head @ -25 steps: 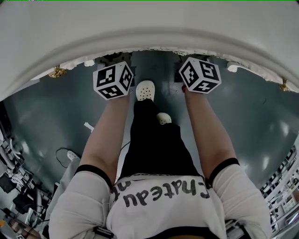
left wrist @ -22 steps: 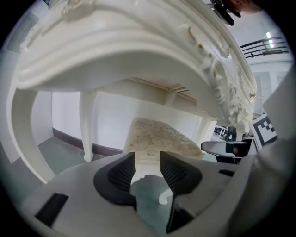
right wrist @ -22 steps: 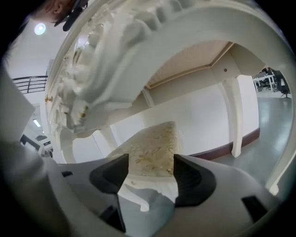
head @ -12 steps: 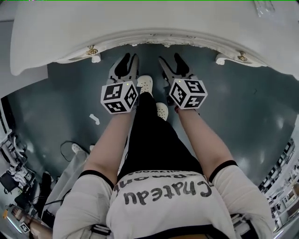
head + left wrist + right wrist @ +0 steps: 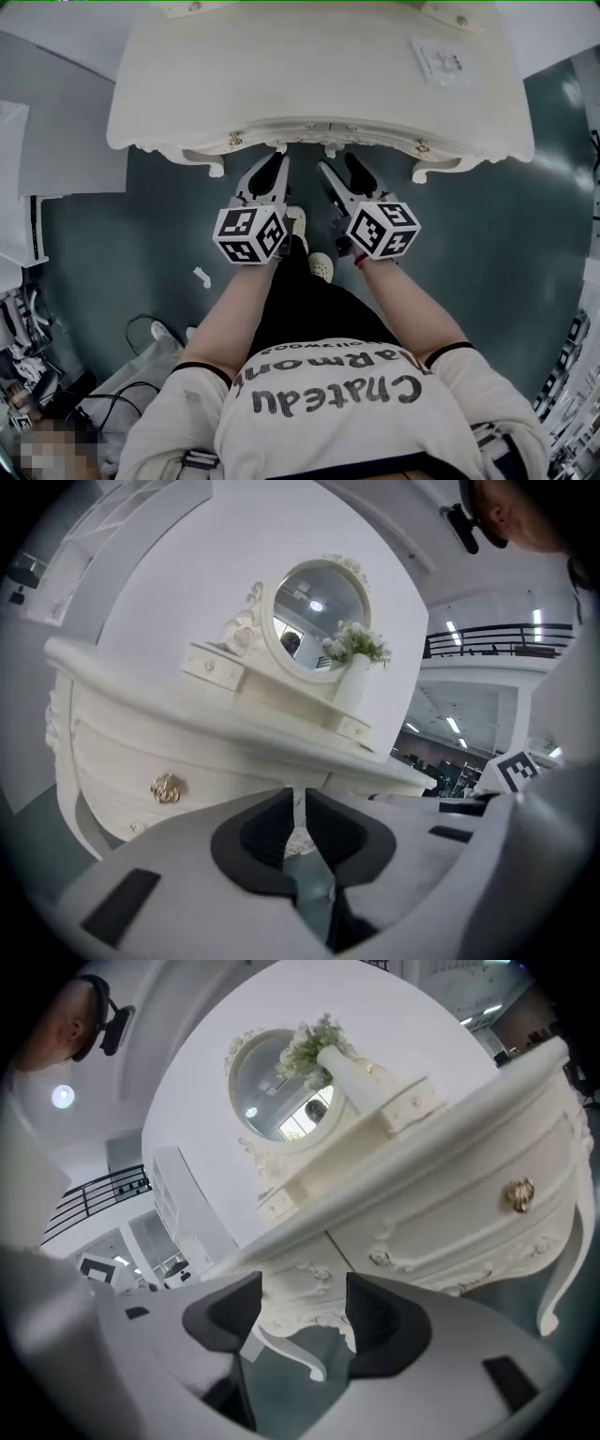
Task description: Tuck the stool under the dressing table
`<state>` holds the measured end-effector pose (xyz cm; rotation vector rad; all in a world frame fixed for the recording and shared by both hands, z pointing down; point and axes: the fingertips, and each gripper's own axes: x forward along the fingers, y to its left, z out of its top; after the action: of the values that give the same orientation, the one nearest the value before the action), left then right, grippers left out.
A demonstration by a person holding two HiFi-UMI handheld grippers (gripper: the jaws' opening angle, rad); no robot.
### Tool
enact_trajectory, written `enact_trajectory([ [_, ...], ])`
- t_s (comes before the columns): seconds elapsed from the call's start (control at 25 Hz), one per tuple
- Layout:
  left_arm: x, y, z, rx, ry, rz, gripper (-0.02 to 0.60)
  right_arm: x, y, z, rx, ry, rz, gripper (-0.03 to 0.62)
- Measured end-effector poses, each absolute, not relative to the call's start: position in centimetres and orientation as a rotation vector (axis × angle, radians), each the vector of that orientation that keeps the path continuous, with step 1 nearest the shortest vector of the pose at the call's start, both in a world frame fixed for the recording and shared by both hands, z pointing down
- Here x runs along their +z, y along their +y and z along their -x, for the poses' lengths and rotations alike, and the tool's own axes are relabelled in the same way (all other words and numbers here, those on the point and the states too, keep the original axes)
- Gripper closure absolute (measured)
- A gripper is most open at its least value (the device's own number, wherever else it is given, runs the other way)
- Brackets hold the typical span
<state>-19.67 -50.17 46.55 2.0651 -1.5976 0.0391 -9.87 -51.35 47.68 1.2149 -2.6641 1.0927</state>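
Observation:
The white dressing table point(image 5: 319, 75) fills the top of the head view, its carved front edge just beyond both grippers. No stool shows in any frame. My left gripper point(image 5: 274, 161) hangs in front of the table's middle; its jaws are closing to a narrow slit with nothing between them point(image 5: 298, 808). My right gripper point(image 5: 339, 167) is beside it, open and empty point(image 5: 302, 1312). Past its jaws a white curved leg point(image 5: 286, 1349) shows below the table point(image 5: 450, 1185); whose leg it is I cannot tell. The left gripper view faces the drawer front point(image 5: 187, 752) and round mirror point(image 5: 314, 621).
A vase of flowers point(image 5: 354, 672) stands by the mirror. The table's curved front legs point(image 5: 214, 167) point(image 5: 431, 171) rest on the dark green floor. The person's white shoes point(image 5: 321, 267) are just behind the grippers. Cables and clutter point(image 5: 37, 394) lie at the lower left.
Both grippers have risen and drawn back from under the table's edge. The head view has pulled back to show the whole tabletop. The left jaws have narrowed.

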Motion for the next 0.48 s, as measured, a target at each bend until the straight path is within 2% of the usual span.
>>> enact_trajectory([
  [0.48,22.2,-52.0,20.0,-0.311,-1.677,-2.260,0.526,22.5,-54.0,10.9,0.779,-3.110,-1.184,0.316],
])
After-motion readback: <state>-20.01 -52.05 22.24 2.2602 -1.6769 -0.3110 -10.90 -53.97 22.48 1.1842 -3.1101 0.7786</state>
